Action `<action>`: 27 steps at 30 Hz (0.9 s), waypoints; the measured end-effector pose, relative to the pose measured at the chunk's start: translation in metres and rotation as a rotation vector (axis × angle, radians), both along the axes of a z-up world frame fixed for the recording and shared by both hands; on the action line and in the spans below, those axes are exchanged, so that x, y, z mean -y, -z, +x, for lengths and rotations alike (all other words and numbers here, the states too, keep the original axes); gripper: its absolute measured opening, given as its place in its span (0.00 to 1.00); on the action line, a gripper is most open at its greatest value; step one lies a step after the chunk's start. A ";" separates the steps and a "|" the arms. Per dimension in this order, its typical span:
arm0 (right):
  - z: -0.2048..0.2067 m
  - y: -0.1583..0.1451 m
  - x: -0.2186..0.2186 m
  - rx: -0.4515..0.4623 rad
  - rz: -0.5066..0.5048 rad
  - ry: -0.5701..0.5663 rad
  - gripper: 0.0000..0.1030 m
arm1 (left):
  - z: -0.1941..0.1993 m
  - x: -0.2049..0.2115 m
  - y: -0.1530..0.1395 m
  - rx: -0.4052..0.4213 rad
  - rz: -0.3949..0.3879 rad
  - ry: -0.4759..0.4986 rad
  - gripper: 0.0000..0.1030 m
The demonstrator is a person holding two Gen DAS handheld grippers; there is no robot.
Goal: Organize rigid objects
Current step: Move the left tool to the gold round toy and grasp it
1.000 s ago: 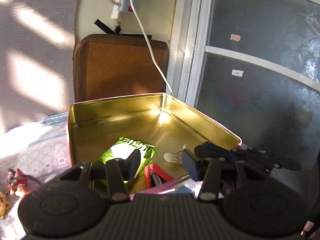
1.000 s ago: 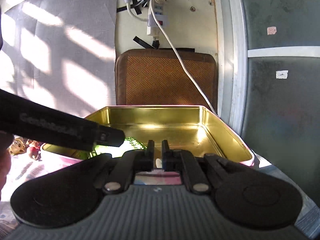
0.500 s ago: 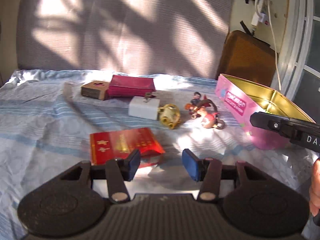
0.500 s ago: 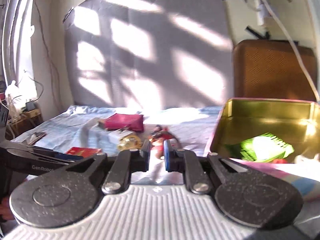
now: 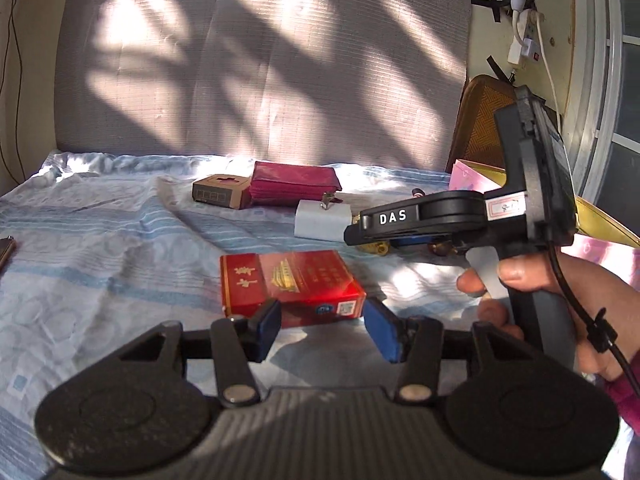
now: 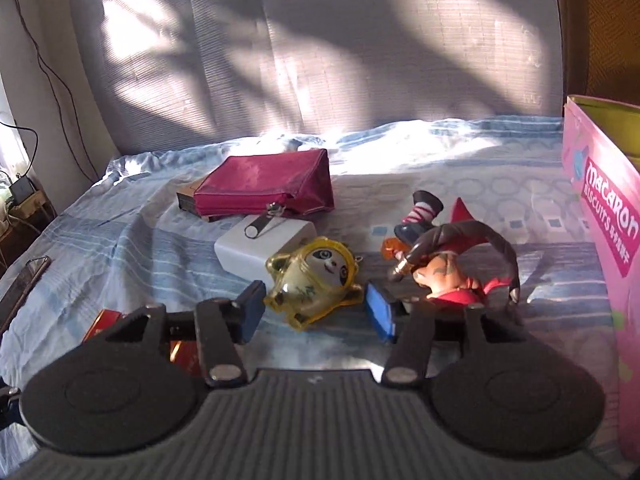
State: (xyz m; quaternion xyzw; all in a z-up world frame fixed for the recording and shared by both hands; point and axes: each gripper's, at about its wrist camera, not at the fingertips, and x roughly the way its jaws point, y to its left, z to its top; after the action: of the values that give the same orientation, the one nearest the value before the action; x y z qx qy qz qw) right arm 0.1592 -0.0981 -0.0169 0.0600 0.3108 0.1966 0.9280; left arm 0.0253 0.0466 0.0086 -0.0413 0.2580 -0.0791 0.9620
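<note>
My left gripper [image 5: 322,330] is open and empty, its pads on either side of the near end of a red cigarette pack [image 5: 290,286] that lies on the bedsheet. My right gripper [image 6: 314,316] is open and empty, straddling a yellow panda figurine [image 6: 314,280] without touching it. A red-dressed doll figure [image 6: 448,264] lies just right of it. The pink tin box [image 6: 600,208] with a gold inside stands at the far right. The right gripper also shows from the side in the left wrist view [image 5: 356,236].
A white charger block [image 6: 256,248], a maroon pouch [image 6: 268,188] and a small brown carton [image 5: 218,192] lie farther back on the blue patterned sheet [image 5: 100,248]. A phone [image 6: 24,284] lies at the left edge. A grey backrest rises behind.
Both grippers have swung left, away from the tin, and lowered over the bed. The right gripper has opened from shut. The left now frames the red pack, the right the panda.
</note>
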 end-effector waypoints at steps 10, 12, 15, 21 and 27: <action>-0.050 -0.002 0.009 0.051 -0.087 -0.136 0.37 | 0.001 -0.008 0.001 -0.017 -0.041 -0.022 0.50; -0.075 -0.002 0.016 0.078 -0.125 -0.185 0.37 | 0.002 -0.008 0.002 -0.026 -0.042 -0.023 0.50; -0.117 -0.002 0.031 0.126 -0.165 -0.248 0.37 | 0.005 -0.010 0.003 -0.050 -0.054 -0.018 0.50; -0.170 0.002 0.056 0.141 -0.178 -0.281 0.37 | 0.011 -0.010 0.005 -0.101 -0.076 0.012 0.50; -0.182 0.008 0.067 0.151 -0.155 -0.228 0.43 | 0.007 -0.004 0.001 -0.153 -0.106 0.031 0.50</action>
State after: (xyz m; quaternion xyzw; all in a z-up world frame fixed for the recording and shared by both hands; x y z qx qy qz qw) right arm -0.0226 -0.1650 -0.0249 -0.0626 0.2593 0.2800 0.9222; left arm 0.0326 0.0503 0.0074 -0.0940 0.3267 -0.1039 0.9347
